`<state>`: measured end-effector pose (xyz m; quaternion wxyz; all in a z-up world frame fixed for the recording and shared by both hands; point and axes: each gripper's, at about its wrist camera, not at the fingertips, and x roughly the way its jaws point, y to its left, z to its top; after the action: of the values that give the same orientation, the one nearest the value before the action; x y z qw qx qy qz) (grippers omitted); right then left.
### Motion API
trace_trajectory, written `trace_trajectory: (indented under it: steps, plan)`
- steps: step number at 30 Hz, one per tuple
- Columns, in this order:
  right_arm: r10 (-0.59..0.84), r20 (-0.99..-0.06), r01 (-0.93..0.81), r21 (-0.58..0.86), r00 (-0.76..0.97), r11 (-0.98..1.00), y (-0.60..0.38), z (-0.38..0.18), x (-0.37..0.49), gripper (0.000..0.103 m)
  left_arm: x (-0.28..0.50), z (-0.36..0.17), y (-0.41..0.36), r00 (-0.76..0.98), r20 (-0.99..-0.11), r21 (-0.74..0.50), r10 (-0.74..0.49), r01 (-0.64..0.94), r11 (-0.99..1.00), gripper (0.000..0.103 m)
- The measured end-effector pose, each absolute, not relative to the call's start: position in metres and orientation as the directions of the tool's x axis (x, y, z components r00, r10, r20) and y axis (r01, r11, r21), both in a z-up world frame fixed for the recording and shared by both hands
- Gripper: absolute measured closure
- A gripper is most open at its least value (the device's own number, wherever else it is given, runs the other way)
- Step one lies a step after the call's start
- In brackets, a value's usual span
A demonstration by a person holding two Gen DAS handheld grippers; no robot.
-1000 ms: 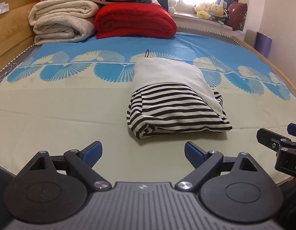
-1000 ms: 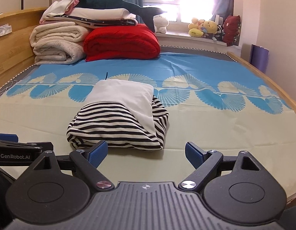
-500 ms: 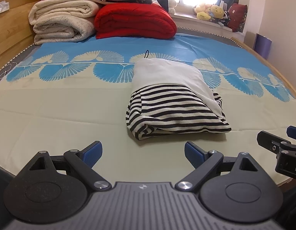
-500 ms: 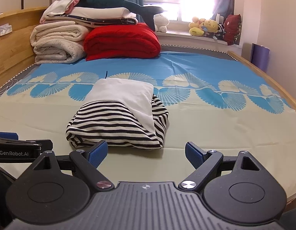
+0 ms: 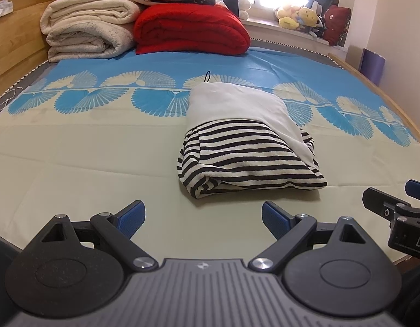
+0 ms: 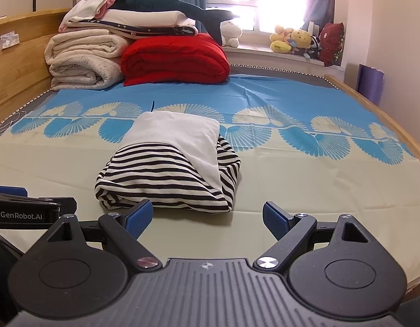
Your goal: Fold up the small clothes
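A folded black-and-white striped garment (image 5: 245, 160) with a white panel on top lies on the bed sheet (image 5: 87, 163); it also shows in the right wrist view (image 6: 169, 174). My left gripper (image 5: 203, 218) is open and empty, just short of the bundle's near left corner. My right gripper (image 6: 207, 218) is open and empty, just short of the bundle's near right edge. The right gripper's fingers (image 5: 384, 204) show at the right edge of the left wrist view, and the left gripper's fingers (image 6: 33, 207) show at the left edge of the right wrist view.
Rolled cream blankets (image 6: 82, 62) and a red quilt (image 6: 174, 60) are stacked at the far end by the wooden headboard (image 6: 16, 54). Plush toys (image 6: 294, 41) sit on the windowsill. A wooden bed rail (image 6: 373, 109) runs along the right side.
Both grippers have drawn back slightly from the folded garment. Both stay open and empty. The garment has not moved.
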<state>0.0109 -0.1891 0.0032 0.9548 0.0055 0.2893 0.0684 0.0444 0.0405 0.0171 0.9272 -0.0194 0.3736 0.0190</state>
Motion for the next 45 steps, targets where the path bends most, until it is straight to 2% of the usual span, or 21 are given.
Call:
trace_trajectory:
  steps: [45]
  plan:
    - [0.129,-0.553,-0.123,0.047,0.823,0.991,-0.1856,0.0035,0.0106,0.014,0.0455,0.0179,0.0381,0.720,-0.694,-0.024,0.019,-0.050,0.998,0.008]
